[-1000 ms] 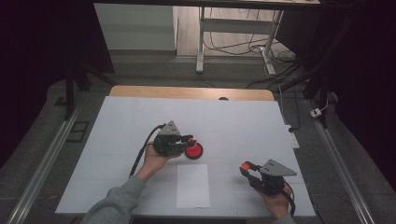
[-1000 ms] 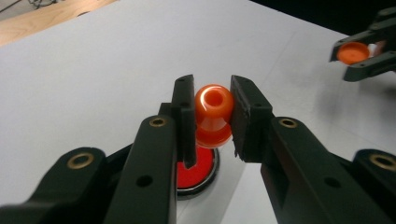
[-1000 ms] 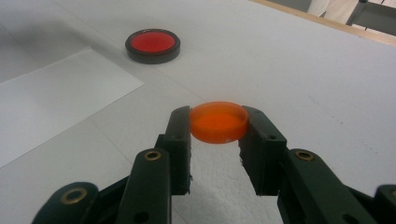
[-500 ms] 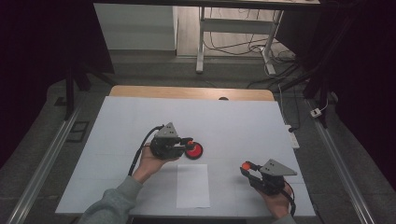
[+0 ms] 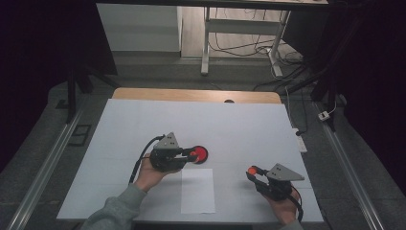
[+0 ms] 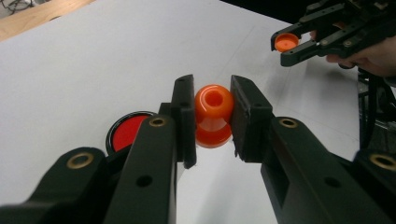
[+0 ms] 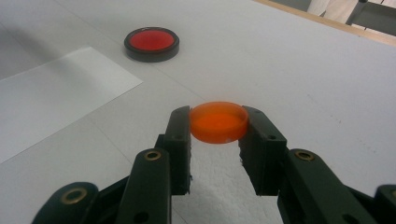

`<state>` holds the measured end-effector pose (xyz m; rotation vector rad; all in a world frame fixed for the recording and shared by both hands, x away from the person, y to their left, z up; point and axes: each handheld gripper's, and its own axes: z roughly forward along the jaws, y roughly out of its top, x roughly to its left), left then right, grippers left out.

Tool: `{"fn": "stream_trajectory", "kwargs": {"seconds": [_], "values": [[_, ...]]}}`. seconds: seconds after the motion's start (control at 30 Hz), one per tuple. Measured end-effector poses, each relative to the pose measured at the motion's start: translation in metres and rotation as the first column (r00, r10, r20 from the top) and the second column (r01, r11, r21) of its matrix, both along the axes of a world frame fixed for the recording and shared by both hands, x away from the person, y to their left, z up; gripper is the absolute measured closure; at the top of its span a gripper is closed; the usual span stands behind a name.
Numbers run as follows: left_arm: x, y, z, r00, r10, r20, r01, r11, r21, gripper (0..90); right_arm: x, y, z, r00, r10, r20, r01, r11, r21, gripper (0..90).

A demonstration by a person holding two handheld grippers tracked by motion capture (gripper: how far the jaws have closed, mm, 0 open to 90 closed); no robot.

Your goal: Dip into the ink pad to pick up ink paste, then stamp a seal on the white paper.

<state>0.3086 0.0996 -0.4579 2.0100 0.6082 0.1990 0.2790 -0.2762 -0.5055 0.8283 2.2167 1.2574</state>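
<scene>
Left gripper [image 6: 212,119] is clamping an orange stamp [image 6: 213,114] by its body, hollow end facing the camera, above the table [image 5: 249,124] just beside the red ink pad [image 5: 199,154]. Right gripper [image 7: 217,128] is pinching the stamp's orange cap [image 7: 218,122] at its rim, well apart to the right. Progress, est.: cap already off, pad uncovered; inking and pressing onto the paper sheet [image 5: 197,190] not yet done.

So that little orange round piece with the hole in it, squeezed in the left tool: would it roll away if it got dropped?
Probably. The orange piece looks rounded and smooth, so on the flat white table it could roll. It seems stiff plastic: the left tool pinches it with no visible dent. Its glossy curved sides may make it slippery to grip.
</scene>
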Motion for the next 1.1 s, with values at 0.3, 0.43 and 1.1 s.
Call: {"fn": "stream_trajectory", "kwargs": {"seconds": [0.3,0.43,1.1], "values": [[-0.006,0.003,-0.002,0.9999,-0.006,-0.012,0.007,1.0000,0.002,72.0,0.001,0.001,0.000,1.0000,0.000,-0.001,0.000,1.0000,0.003,64.4],[-0.006,0.004,-0.005,0.9998,0.002,-0.020,-0.002,1.0000,-0.001,72.0,0.001,0.001,-0.001,1.0000,0.003,-0.001,-0.003,1.0000,-0.003,64.5],[-0.016,-0.001,-0.008,0.9992,-0.023,-0.032,0.023,0.9997,0.007,71.9,0.001,0.000,-0.002,1.0000,0.000,-0.007,0.000,1.0000,-0.003,64.5]]}}
